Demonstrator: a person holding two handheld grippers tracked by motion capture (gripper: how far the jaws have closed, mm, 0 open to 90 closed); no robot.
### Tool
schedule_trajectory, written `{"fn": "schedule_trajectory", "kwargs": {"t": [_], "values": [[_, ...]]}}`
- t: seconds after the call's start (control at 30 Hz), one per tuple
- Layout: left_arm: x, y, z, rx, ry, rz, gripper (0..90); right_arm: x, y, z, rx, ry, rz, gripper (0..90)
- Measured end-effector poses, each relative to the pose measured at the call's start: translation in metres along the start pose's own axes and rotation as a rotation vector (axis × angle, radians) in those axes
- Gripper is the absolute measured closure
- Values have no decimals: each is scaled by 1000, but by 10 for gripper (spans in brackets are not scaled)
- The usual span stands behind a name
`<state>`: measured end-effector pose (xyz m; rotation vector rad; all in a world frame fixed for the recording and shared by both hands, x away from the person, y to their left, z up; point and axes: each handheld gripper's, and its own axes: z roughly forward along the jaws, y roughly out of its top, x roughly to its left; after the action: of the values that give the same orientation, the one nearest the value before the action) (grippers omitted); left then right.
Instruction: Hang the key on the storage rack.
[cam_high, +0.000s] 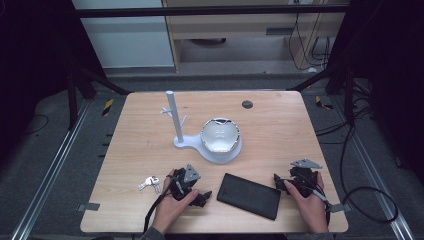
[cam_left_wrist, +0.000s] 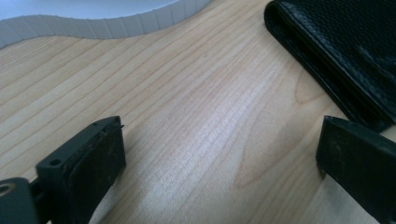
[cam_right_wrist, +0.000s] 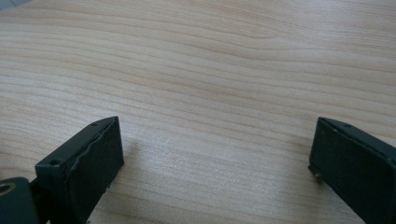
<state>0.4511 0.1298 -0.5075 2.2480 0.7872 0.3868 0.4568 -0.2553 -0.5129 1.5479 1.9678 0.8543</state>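
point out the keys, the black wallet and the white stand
keys (cam_high: 150, 183), high view, middle of the bunch
black wallet (cam_high: 249, 195), high view, middle of its top face
white stand (cam_high: 171, 112), high view, its upright post

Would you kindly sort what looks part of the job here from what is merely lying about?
Likely in play:
bunch of silver keys
flat black leather wallet
white stand with hooked post and bowl-shaped tray

Merely there:
small round dark disc at the wooden table's far edge

High view: fixed above, facing forward and down over whole table (cam_high: 150, 150). Gripper views: low, close to the wood, looking along own jaws (left one shares black wallet (cam_left_wrist: 345, 51) with high view).
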Motion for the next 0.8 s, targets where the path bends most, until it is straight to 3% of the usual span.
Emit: {"fn": "schedule_trajectory", "kwargs": {"t": [0.1,0.2,0.37,0.47,0.57,0.67,0.73,0.8], "values": [[1,0,-14,-37,41,37,59,0,-1,-1,-2,-2,1,31],[5,1,-29,-74,34,32,60,0,-1,-1,-2,3,-4,31],[17,10,-55,-97,68,28,66,-1,-3,-4,-1,12,-14,31],[28,14,-70,-53,102,30,64,0,-4,-4,-1,16,-8,31],[42,16,-82,21,123,30,62,0,-4,-4,0,16,-9,30],[60,11,-90,128,141,-13,74,0,-4,-4,0,16,-9,30],[70,5,-97,160,188,-35,102,0,-4,-4,0,18,-10,30],[77,-2,-104,183,166,-62,131,0,-5,-5,0,16,-17,30]]}}
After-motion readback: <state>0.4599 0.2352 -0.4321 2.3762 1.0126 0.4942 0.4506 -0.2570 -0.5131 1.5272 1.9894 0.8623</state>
